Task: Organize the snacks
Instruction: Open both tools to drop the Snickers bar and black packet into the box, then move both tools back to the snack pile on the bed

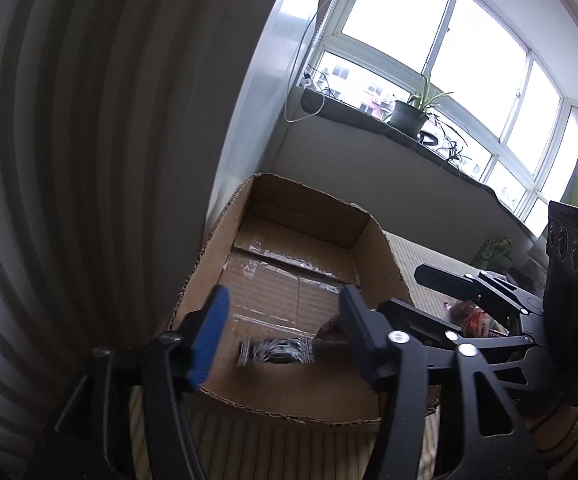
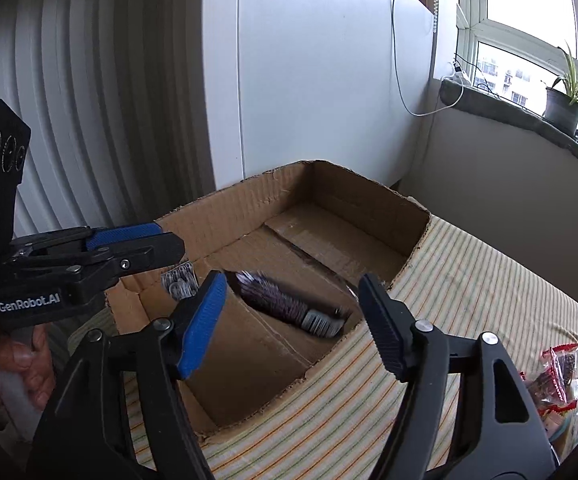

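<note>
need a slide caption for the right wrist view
Open right gripper above a cardboard box holding a dark snack packet, left gripper alongside.

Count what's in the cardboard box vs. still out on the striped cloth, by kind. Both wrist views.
Snack packs in the cardboard box: 2, a dark pack and a silvery pack
Snack packs out on the striped cloth: a pile at the right edge, cut off, count unclear
Grippers: 2, the left gripper and right gripper, both open and empty
Total countable: 2 packs, 1 box, 2 grippers
</note>
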Demonstrator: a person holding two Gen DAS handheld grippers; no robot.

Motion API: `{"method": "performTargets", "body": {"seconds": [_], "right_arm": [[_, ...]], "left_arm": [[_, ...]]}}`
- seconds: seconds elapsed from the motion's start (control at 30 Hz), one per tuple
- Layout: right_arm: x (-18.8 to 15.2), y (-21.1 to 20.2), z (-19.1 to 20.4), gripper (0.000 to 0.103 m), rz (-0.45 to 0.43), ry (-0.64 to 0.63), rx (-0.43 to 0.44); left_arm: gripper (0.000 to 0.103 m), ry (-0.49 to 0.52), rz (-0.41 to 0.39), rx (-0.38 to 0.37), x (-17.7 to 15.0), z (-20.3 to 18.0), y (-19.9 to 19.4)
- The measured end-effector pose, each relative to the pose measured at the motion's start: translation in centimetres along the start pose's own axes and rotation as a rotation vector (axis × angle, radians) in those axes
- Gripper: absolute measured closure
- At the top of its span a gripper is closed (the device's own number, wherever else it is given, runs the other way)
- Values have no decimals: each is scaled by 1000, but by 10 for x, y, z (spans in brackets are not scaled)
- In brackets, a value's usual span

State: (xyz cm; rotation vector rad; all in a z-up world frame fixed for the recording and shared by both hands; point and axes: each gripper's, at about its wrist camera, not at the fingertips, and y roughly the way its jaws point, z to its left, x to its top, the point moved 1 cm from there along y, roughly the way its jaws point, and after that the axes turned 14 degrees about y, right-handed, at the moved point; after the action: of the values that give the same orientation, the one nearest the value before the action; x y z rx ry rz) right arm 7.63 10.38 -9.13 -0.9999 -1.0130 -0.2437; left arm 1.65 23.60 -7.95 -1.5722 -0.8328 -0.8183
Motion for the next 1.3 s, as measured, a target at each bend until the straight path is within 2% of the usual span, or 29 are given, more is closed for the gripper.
{"method": "performTargets", "body": {"seconds": [0.07, 0.3, 0.37, 0.47, 0.53, 0.73, 0.93, 1.3], "right_arm": [[-4, -2, -2, 23, 6, 10, -4], [-12, -17, 1, 22, -21, -4, -32], [-14, -21, 4, 13, -37, -2, -32], [-15, -27, 10, 12, -56, 13, -30], [-15, -32, 12, 12, -60, 23, -17], [-22, -51, 5, 6, -91, 34, -58], [-36, -82, -30, 5, -119, 85, -116], [-75, -158, -143, 5, -184, 270, -286]], "left_arm": [[33, -6, -1, 9, -2, 4, -4], [32, -46, 0, 13, -2, 9, -11], [31, -45, -8, 10, 0, 7, -17], [24, -36, -25, 18, 2, 3, -25], [24, -33, -30, 22, 3, 1, -31], [23, -11, -27, 29, 11, -17, -37], [20, 49, -15, 9, 21, -57, -33], [20, 199, 19, -153, 32, -160, -7]]}}
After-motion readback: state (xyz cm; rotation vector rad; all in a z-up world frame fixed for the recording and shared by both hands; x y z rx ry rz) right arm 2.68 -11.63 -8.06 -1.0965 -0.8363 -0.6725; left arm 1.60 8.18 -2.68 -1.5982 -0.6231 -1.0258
